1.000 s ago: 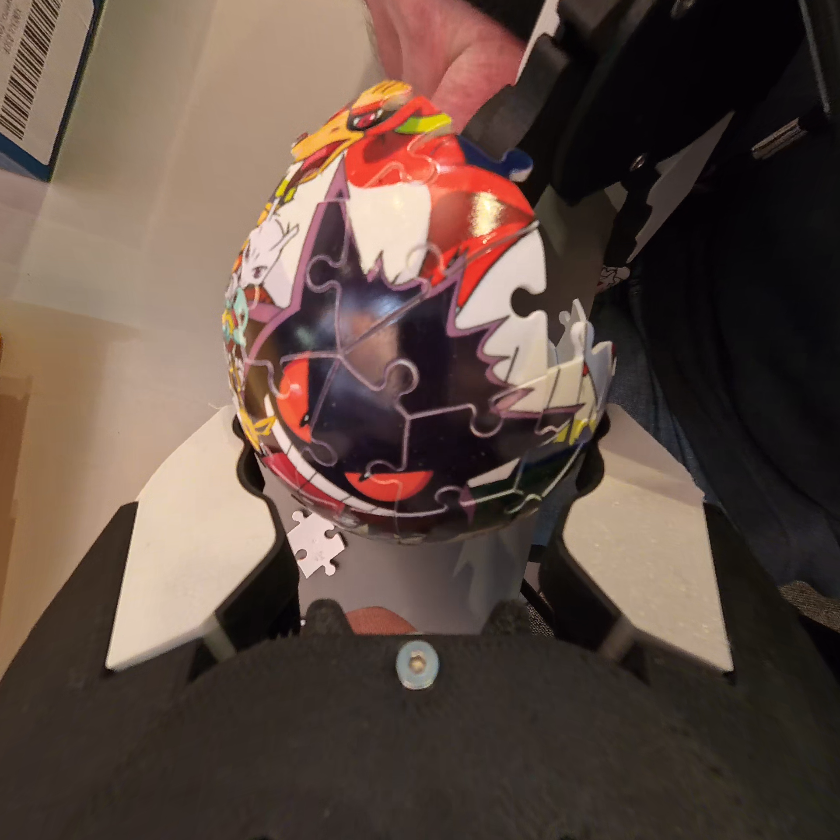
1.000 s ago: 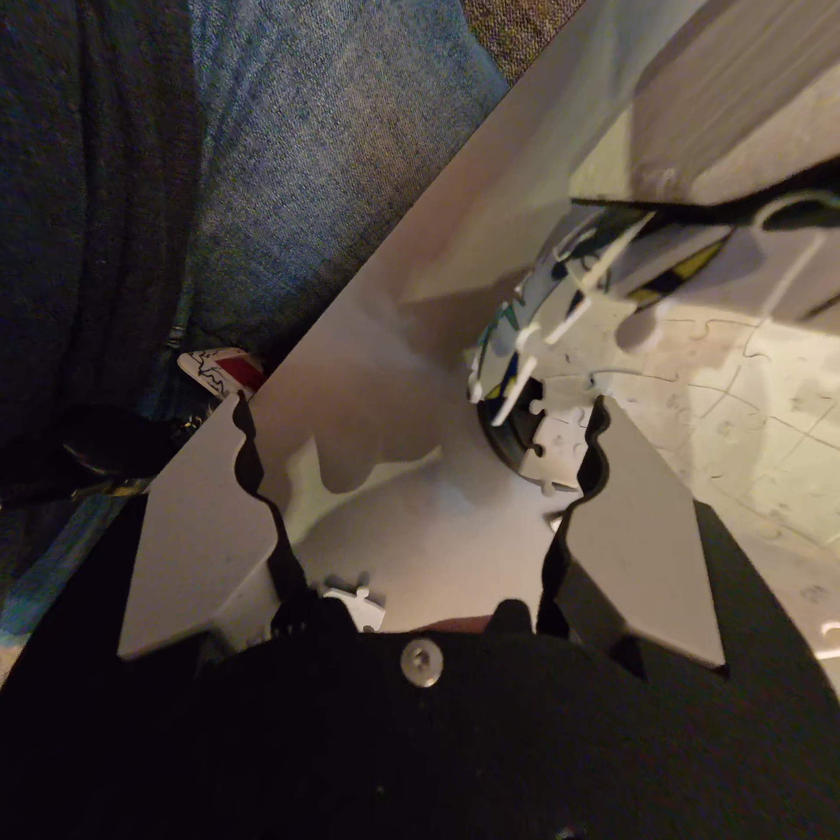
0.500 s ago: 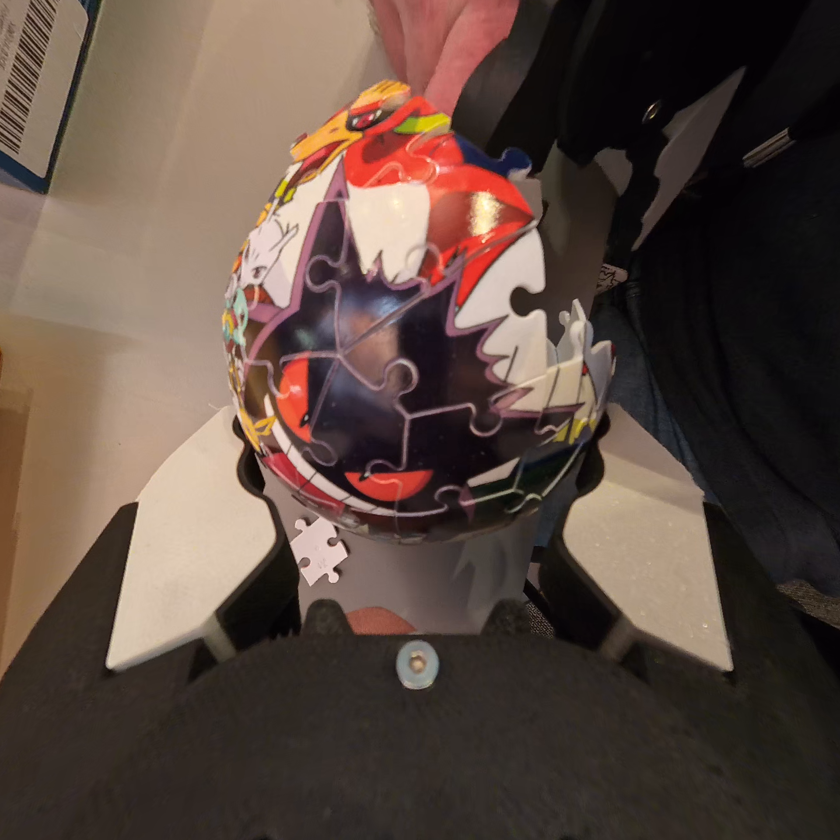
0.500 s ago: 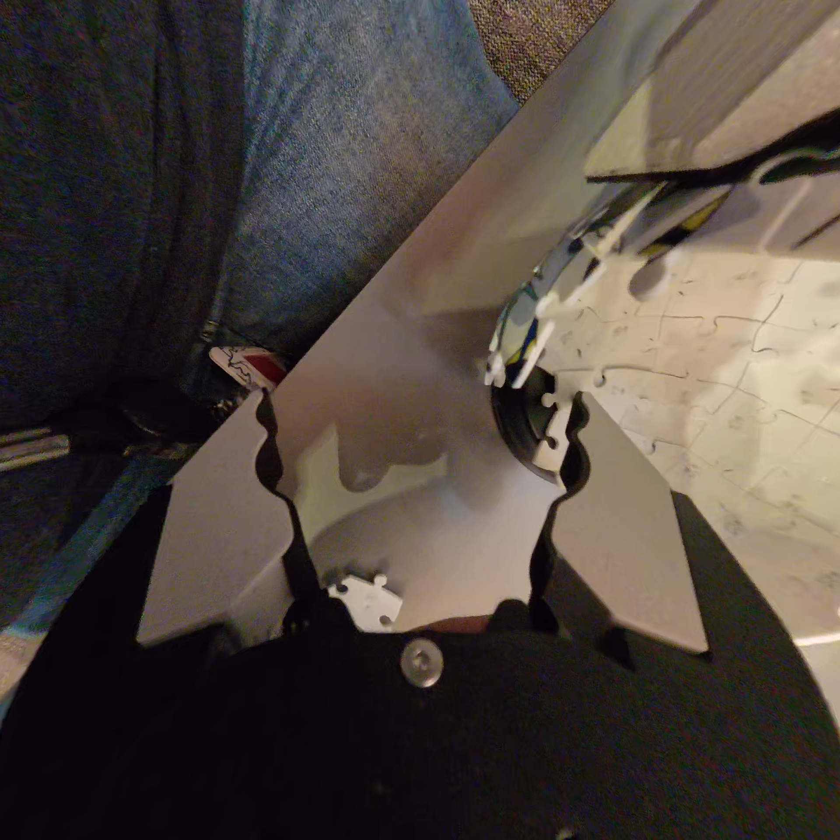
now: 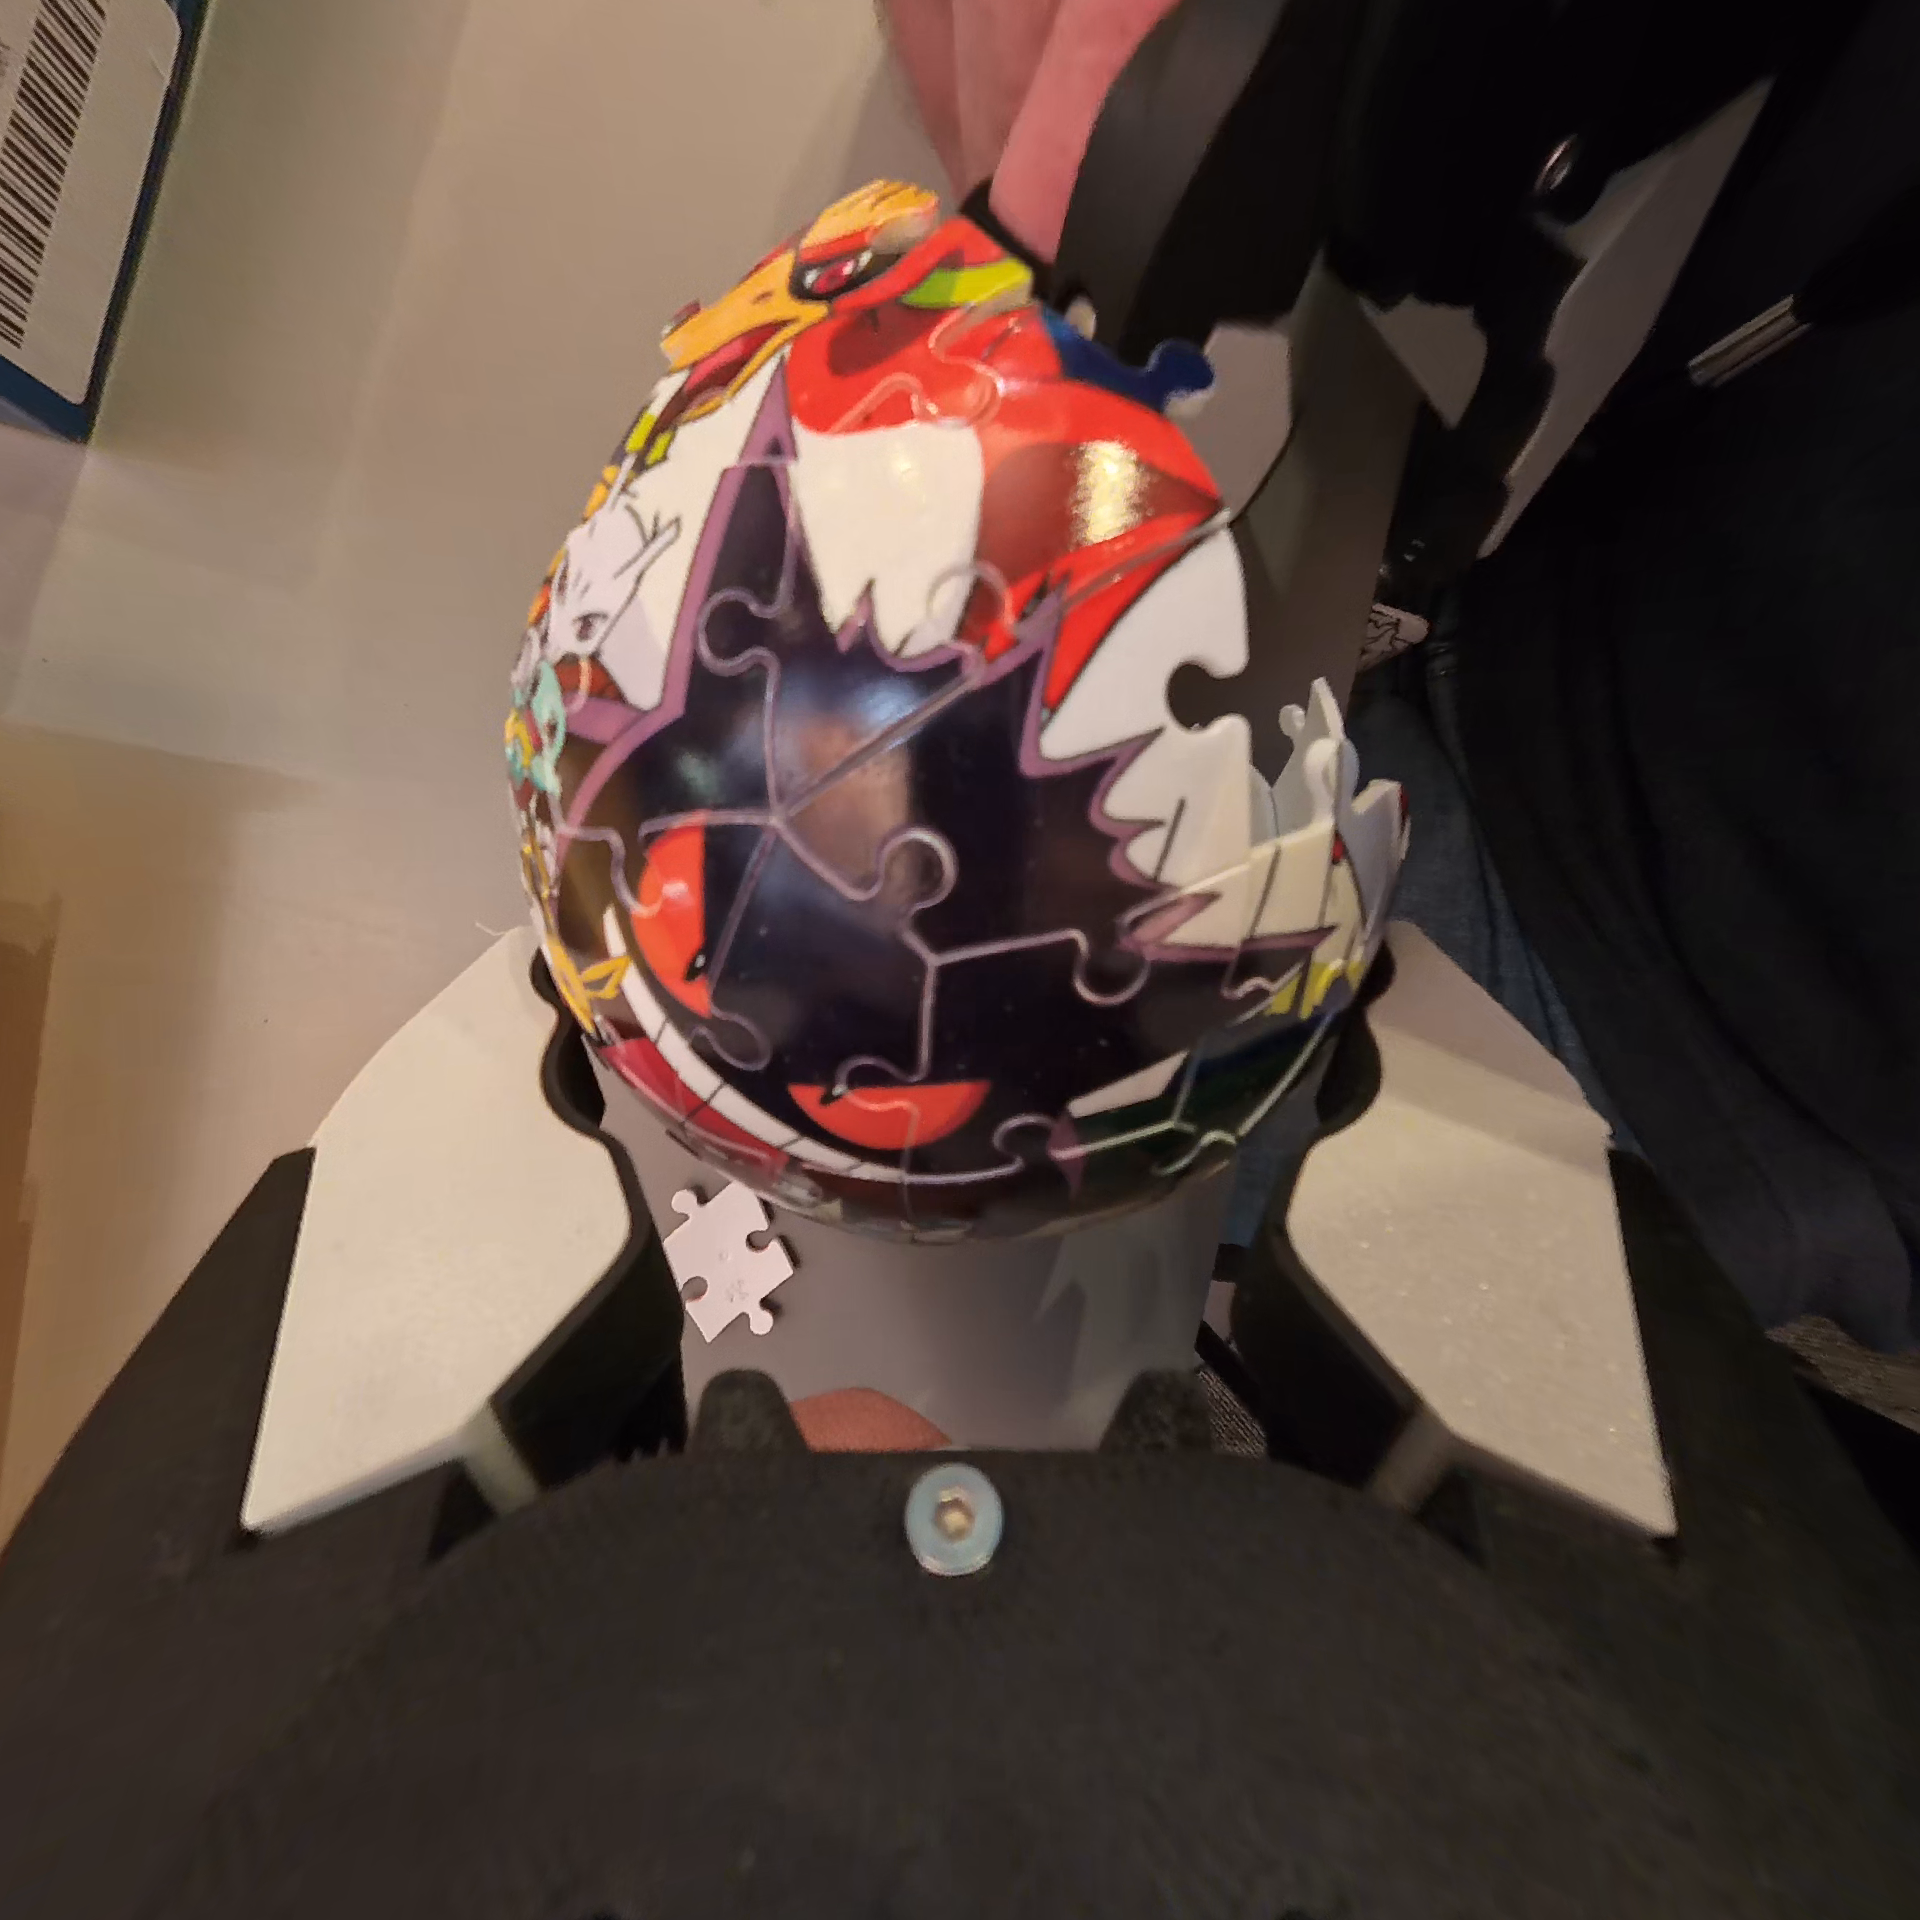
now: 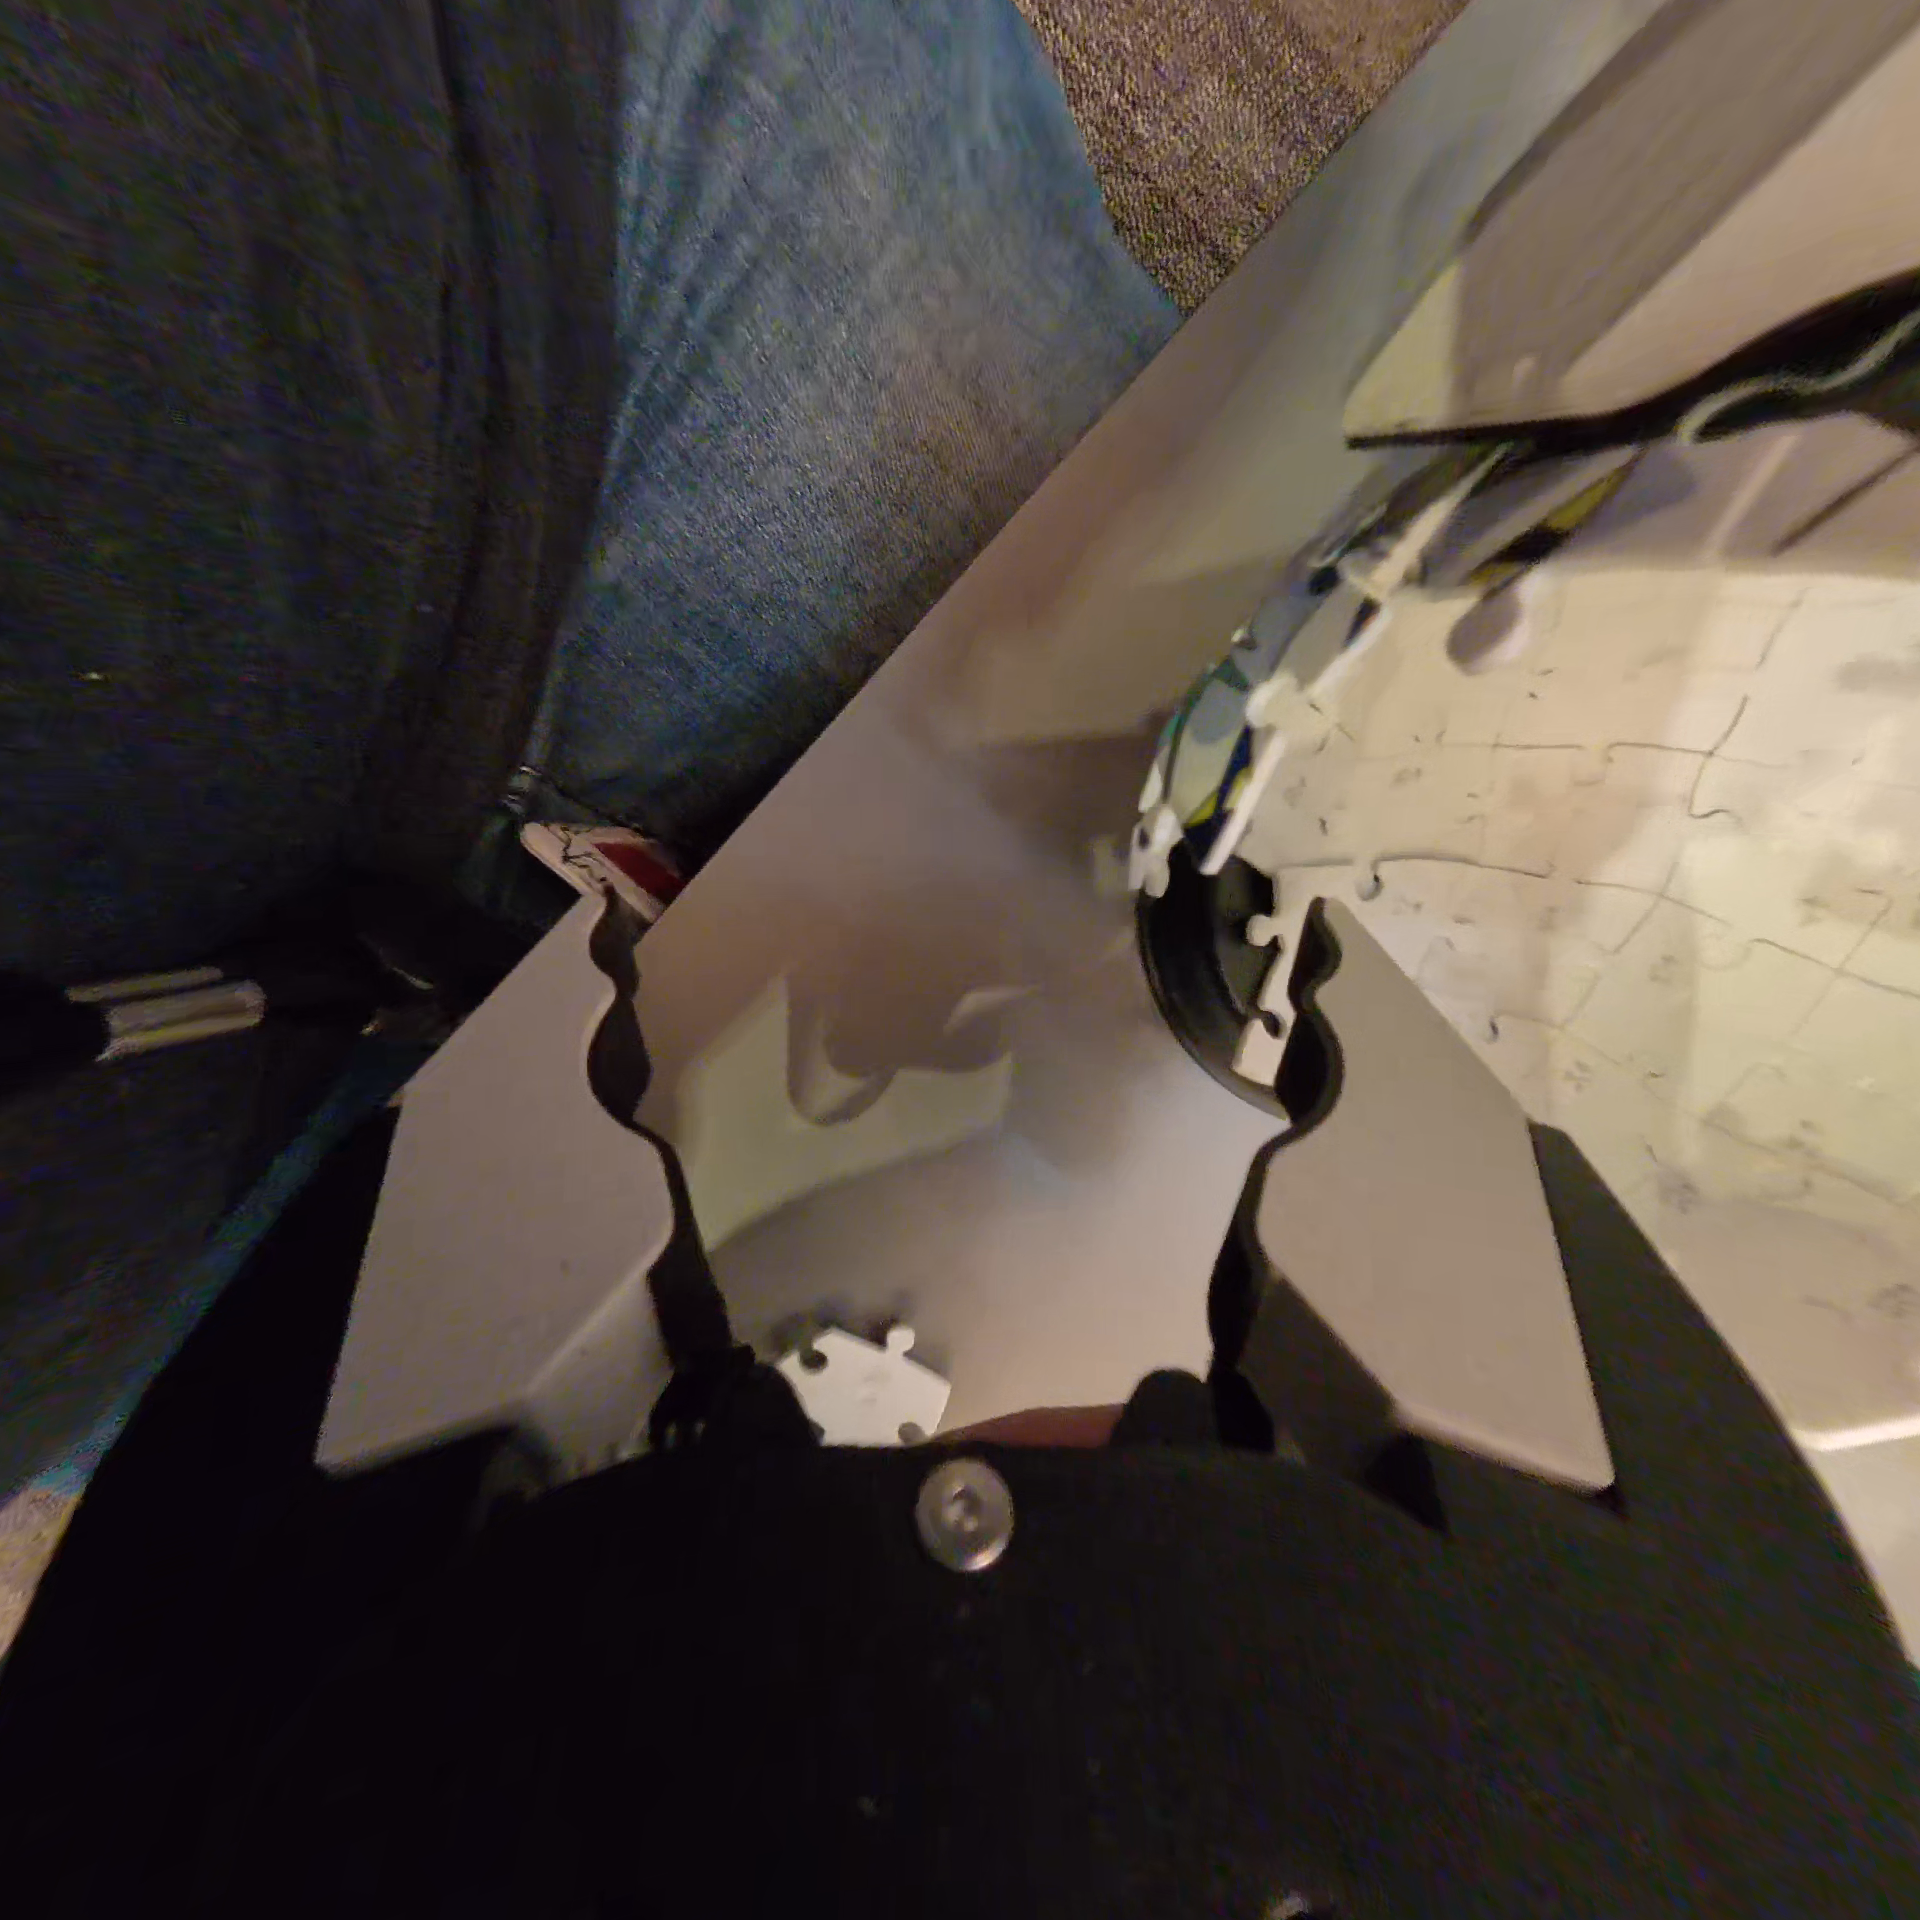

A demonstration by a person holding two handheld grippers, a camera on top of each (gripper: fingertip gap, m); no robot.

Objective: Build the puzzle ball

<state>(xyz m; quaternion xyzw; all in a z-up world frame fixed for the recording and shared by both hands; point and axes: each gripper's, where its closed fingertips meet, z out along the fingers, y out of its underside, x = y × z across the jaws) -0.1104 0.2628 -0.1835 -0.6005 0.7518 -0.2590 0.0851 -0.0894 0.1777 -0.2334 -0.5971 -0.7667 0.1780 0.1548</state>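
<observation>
The left gripper (image 5: 961,997) clamps the puzzle ball (image 5: 914,748) between its fingertips, holding it above the white table (image 5: 312,520). The ball is glossy, printed in red, white and dark cartoon art, with an unfinished jagged rim on its right. A loose white puzzle piece (image 5: 727,1262) lies beneath. The right gripper (image 6: 961,956) is spread, empty, one tip at the ball's open pale interior (image 6: 1610,831).
</observation>
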